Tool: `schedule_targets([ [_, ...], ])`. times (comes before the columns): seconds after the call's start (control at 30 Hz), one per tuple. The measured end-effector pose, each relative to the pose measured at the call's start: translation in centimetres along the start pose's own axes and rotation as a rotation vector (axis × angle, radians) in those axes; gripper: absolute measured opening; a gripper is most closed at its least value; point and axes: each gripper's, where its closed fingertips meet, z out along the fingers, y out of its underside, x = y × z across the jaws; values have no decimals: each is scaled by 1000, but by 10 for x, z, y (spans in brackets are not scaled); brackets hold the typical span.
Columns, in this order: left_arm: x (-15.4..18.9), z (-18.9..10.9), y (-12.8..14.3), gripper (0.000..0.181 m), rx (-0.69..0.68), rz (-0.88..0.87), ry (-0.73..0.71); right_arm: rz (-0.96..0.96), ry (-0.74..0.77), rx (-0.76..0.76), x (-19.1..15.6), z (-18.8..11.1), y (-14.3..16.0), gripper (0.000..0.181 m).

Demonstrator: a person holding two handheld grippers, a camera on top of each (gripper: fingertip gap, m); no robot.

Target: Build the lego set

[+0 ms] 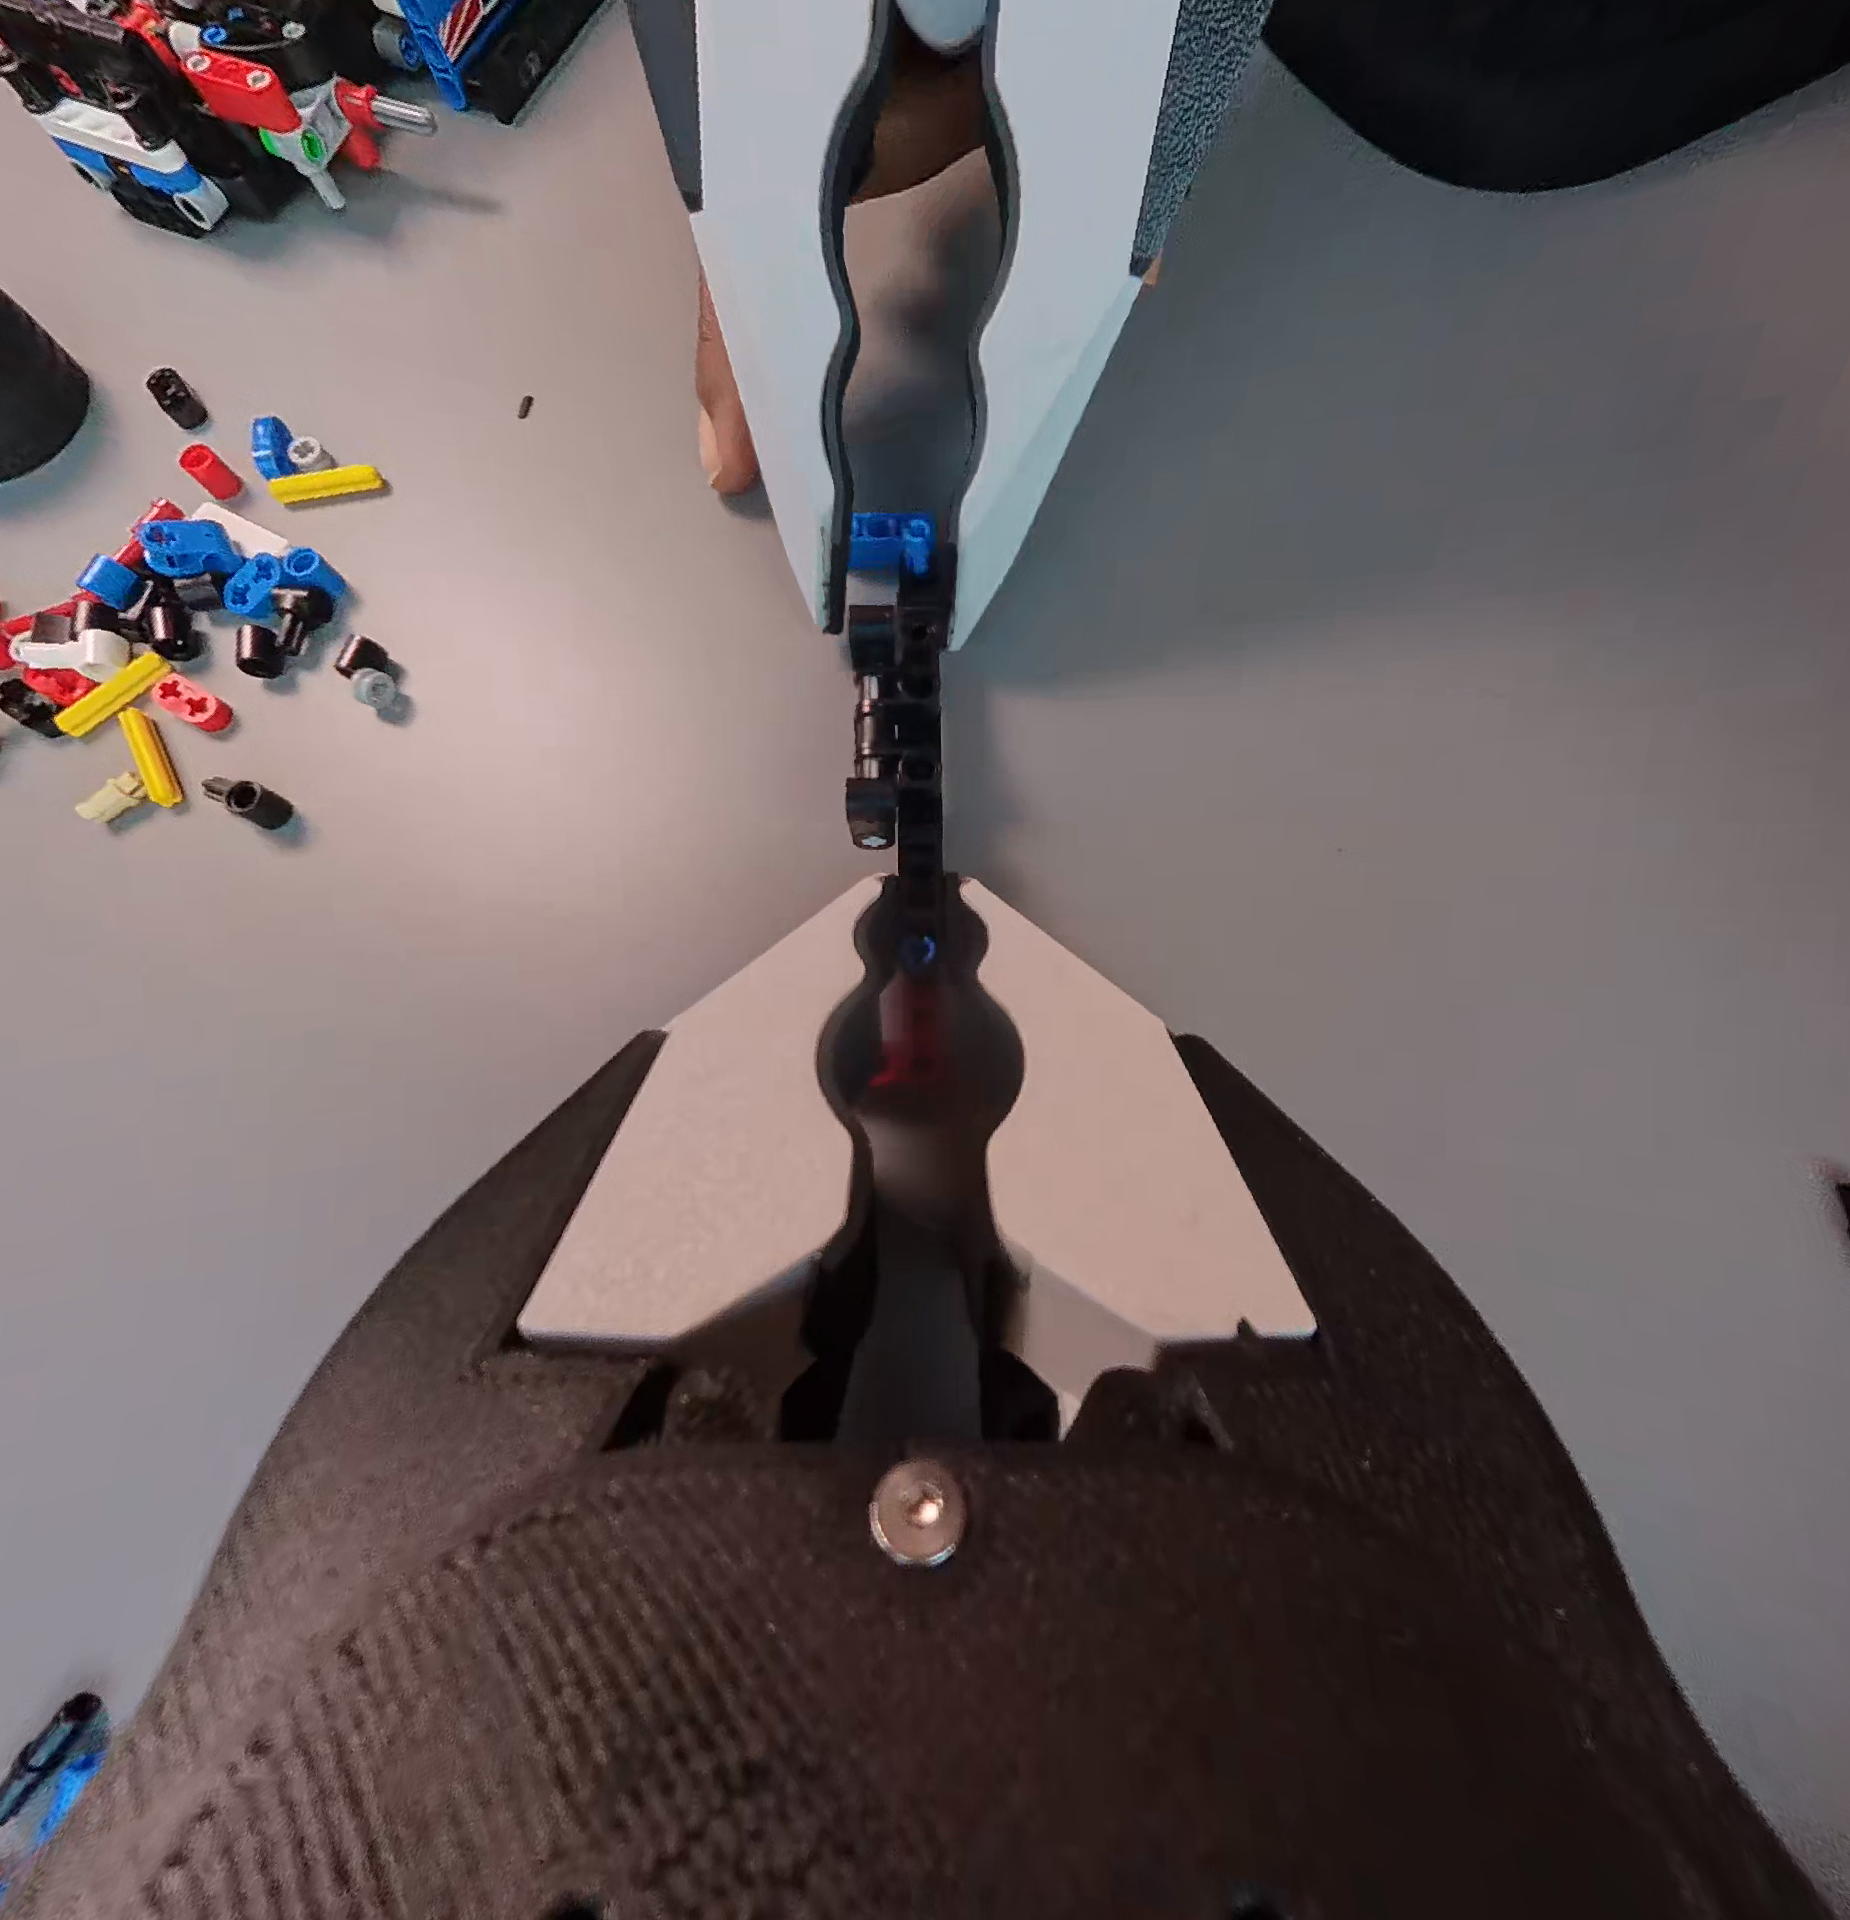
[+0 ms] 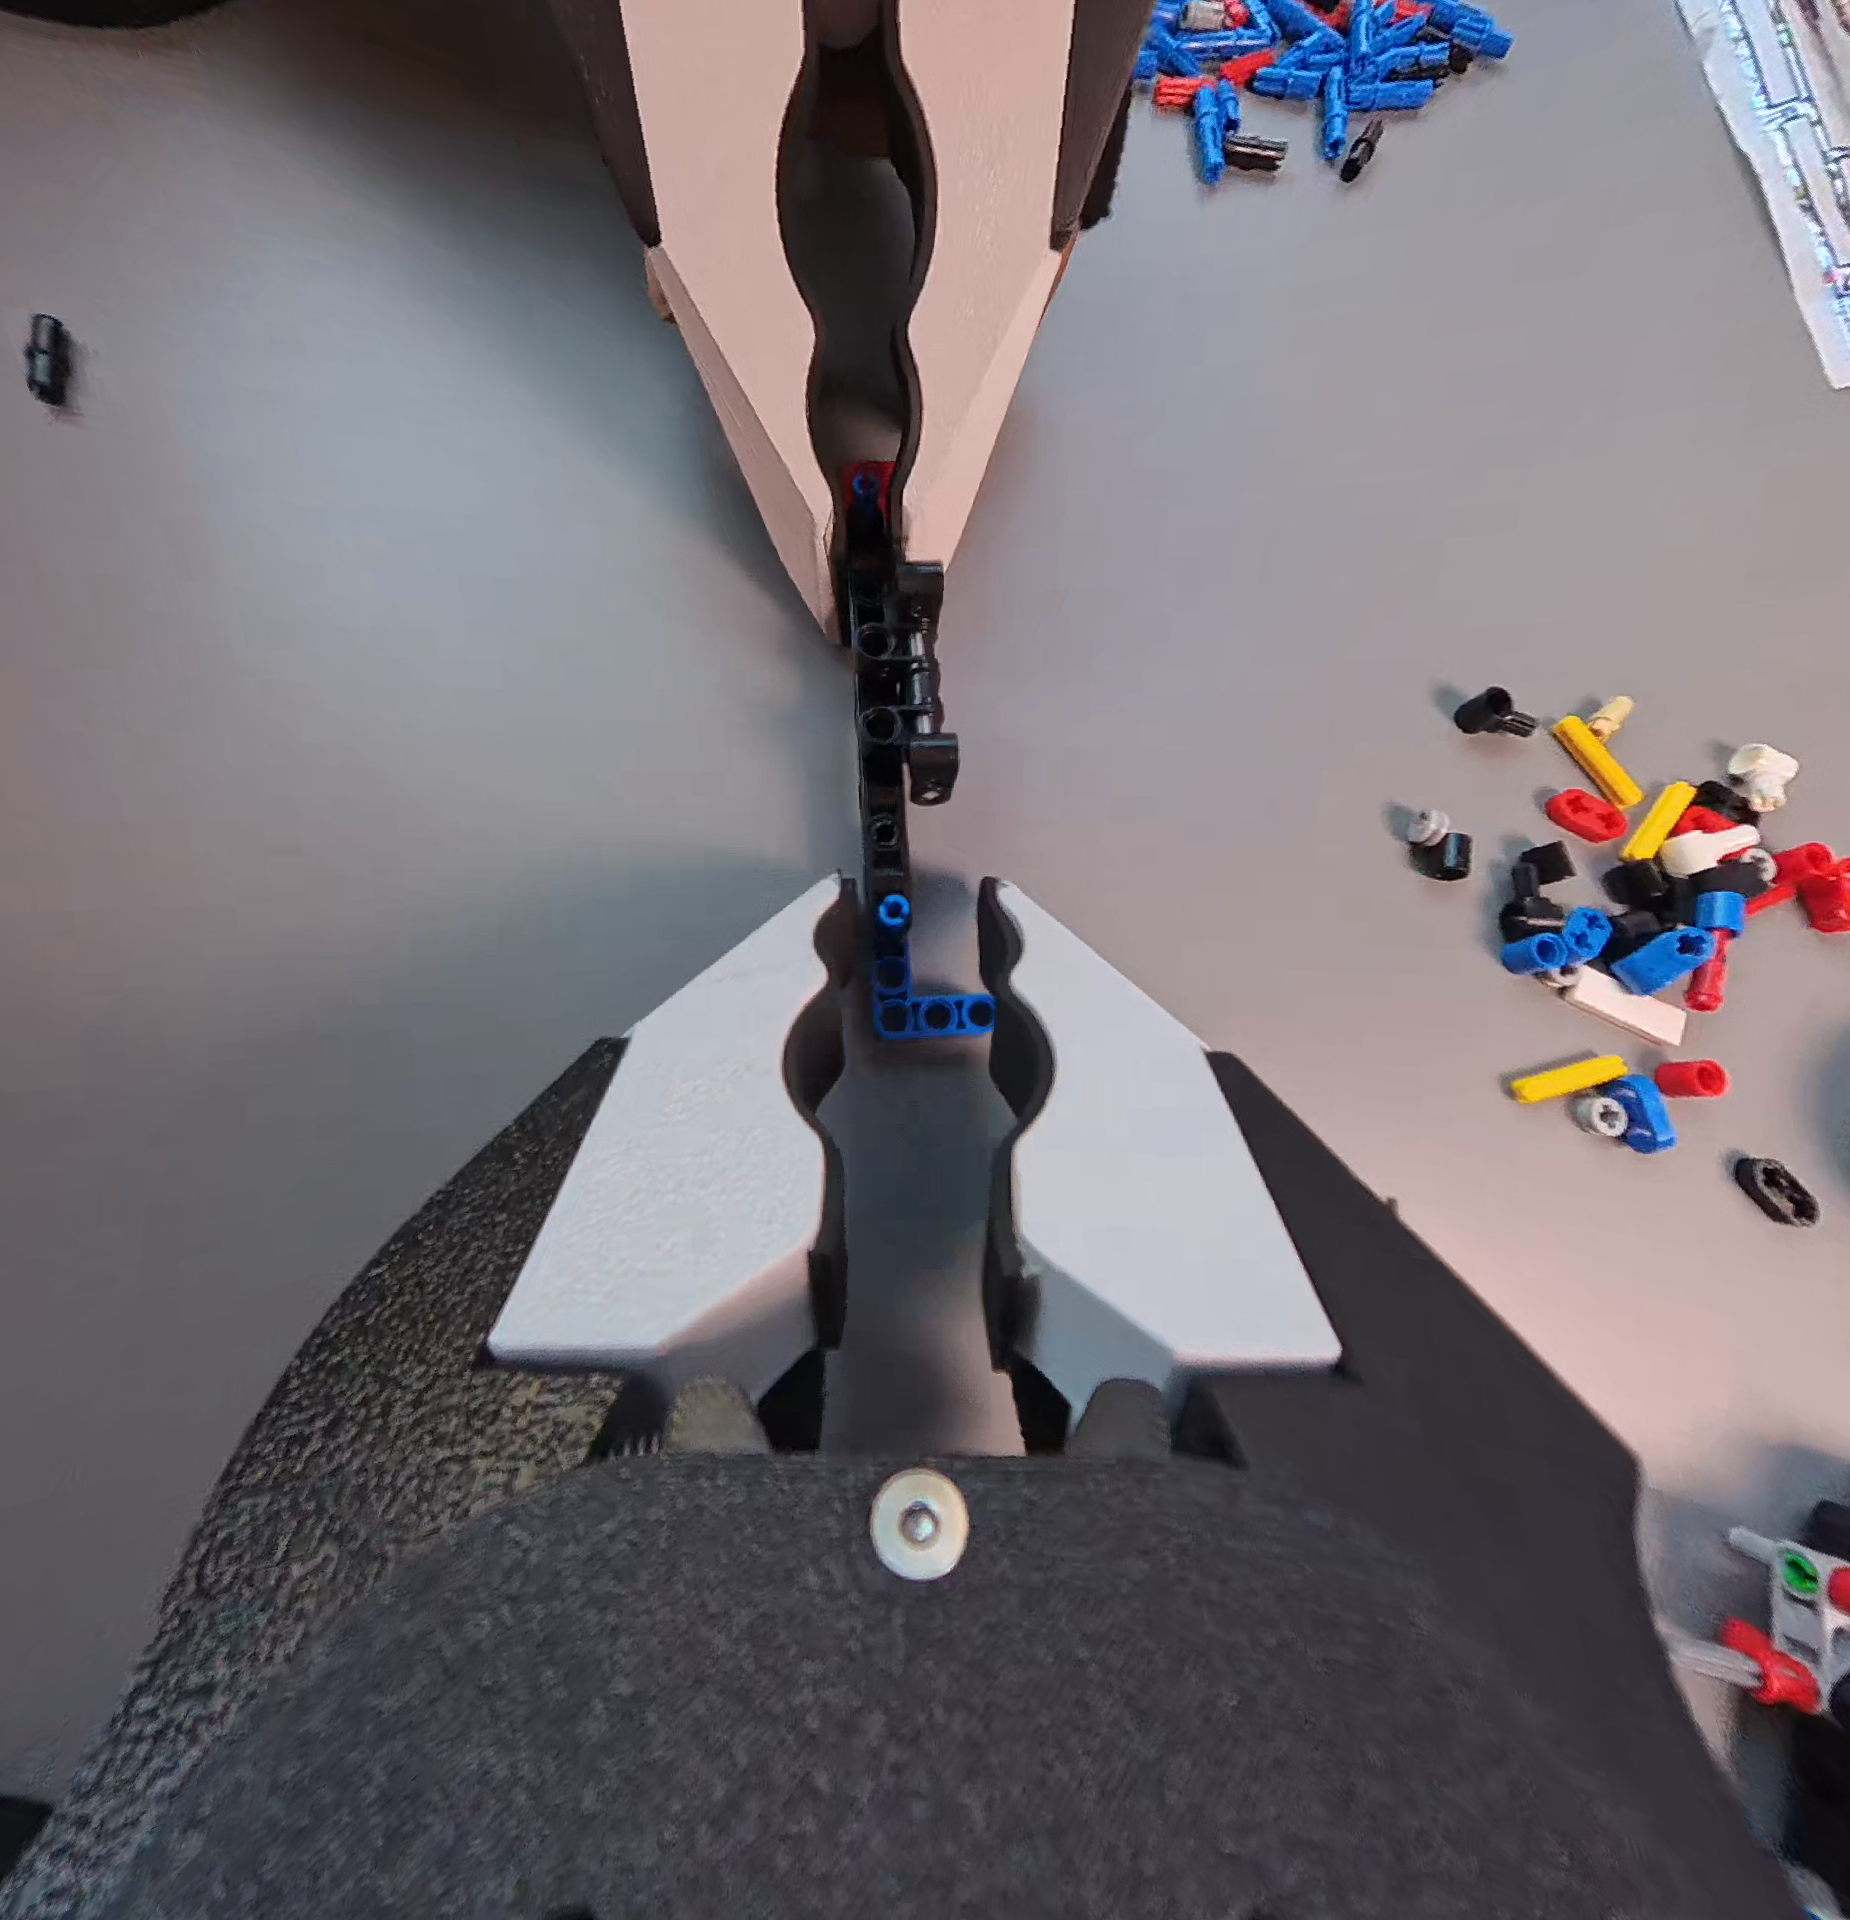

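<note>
A long black lego beam with a black connector on its side is held in the air between my two grippers. My left gripper is shut on the beam's near end, where a red piece and a blue pin sit between the jaws. My right gripper is closed on the other end, around a blue L-shaped piece fixed to the beam. The right gripper also shows in the left wrist view, and the left gripper in the right wrist view.
On the grey table lie a pile of loose coloured pieces, a part-built model and a black tyre. A heap of blue pins, an instruction booklet and a stray black pin lie farther off. Tip to tip, the grippers are about 5 centimeters apart.
</note>
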Motion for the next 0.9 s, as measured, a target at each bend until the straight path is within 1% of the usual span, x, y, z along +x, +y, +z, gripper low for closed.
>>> schedule_targets([
  [0.03,-3,1,-1,7,0,-9,1,7,7,2,4,0,0,14],
  [0.1,-8,2,-2,11,0,-28,-3,13,4,13,5,-1,1,12],
  [0.23,-13,0,-1,24,-2,-31,-38,31,41,35,11,-4,4,22],
  [0.3,-14,-8,-6,30,29,-54,-55,49,50,56,13,-7,3,28],
  [0.37,-18,-21,-15,36,100,-92,-99,72,68,97,17,-15,0,33],
  [0.43,-23,-40,-27,43,197,-129,-175,103,108,166,24,-27,-7,40],
  [0.47,-26,-51,-32,46,251,-151,-222,125,143,212,29,-36,-12,43],
  [0.53,-32,-76,-42,50,378,-212,-326,183,222,319,40,-59,-24,44],
  [0.6,-35,-103,-45,57,498,-299,-431,234,325,419,48,-86,-34,45],
  [0.67,-35,-125,-38,60,564,-404,-527,281,446,476,52,-110,-38,46],
  [0.73,-26,-135,-23,68,551,-480,-590,333,517,472,42,-122,-34,49],
  [0.8,-11,-138,-6,80,502,-528,-627,378,558,436,23,-125,-26,57],
  [0.9,19,-140,5,87,480,-576,-669,434,640,382,-10,-124,-11,70],
])
